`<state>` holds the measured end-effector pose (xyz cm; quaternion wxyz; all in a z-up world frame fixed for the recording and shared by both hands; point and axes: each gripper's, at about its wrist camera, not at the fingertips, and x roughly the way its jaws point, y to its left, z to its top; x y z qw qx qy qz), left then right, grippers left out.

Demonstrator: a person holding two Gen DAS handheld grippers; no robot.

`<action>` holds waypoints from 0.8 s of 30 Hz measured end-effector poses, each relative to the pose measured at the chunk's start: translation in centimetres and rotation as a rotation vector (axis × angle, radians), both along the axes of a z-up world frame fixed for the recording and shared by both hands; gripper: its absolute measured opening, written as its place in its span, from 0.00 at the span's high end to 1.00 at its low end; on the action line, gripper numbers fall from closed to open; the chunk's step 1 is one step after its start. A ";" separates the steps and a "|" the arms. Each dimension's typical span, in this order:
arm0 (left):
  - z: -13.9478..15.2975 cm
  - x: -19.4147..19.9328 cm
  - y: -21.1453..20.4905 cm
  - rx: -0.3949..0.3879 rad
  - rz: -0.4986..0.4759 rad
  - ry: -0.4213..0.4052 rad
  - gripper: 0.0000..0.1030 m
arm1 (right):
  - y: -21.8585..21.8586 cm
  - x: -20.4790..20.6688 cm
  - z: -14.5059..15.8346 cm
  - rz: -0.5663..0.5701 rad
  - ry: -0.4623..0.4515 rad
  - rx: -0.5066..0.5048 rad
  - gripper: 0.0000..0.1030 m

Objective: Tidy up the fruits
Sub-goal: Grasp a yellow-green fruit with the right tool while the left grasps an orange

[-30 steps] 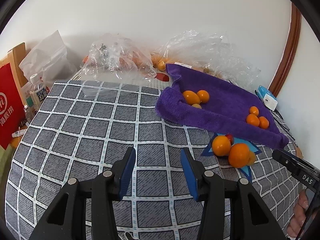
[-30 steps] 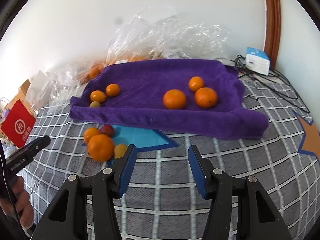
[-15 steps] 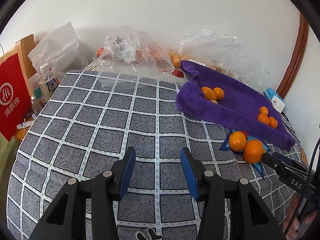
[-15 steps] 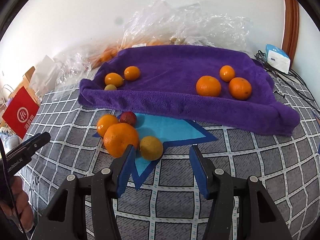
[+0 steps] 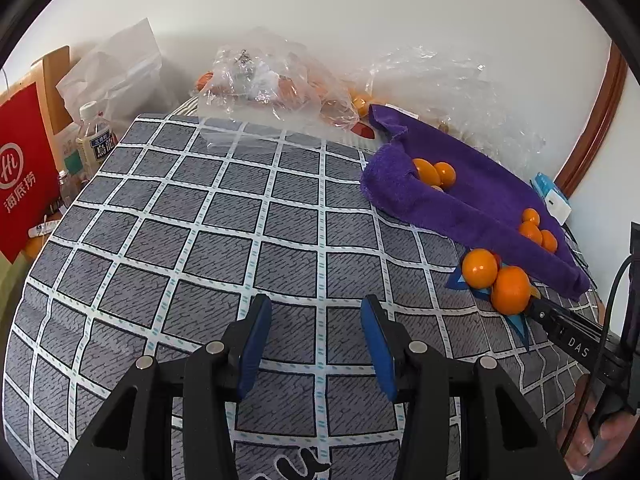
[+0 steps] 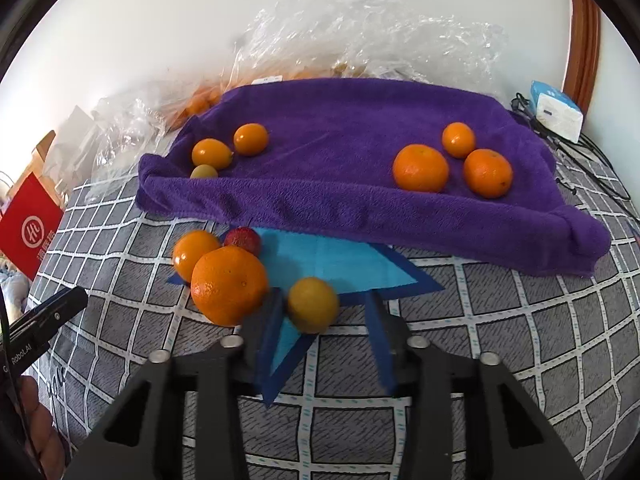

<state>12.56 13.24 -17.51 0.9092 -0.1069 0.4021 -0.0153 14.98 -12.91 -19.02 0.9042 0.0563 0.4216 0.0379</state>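
Two blue fingers [image 6: 269, 322] of the right gripper [image 6: 324, 320], closing, flank a smooth yellow fruit [image 6: 313, 305] (untouched) beside the fuzzy purple towel [image 6: 340, 120]; left gripper [image 5: 316, 340] half-open, empty.

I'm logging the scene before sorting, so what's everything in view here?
purple towel: one, purple, at the back of the bedcover
fruit on towel: six; two orange and one yellow-green at its left, three oranges at its right
loose fruit: four in front of the towel; large orange, small orange, red fruit, yellow fruit
plastic bags: several, clear, by the wall
red bag: one, far left
bottle: one, beside the red bag
box: one, white-blue, far right
bedcover: one, grey checked
left gripper: black, blue pads, open, empty
right gripper: jaws just closing around the yellow fruit, not yet gripping
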 end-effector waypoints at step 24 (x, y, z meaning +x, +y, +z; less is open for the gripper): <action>2.3 0.0 -4.3 -0.021 -0.115 -0.006 0.58 | -4.3 -1.4 1.2 -0.003 -0.101 -0.120 0.74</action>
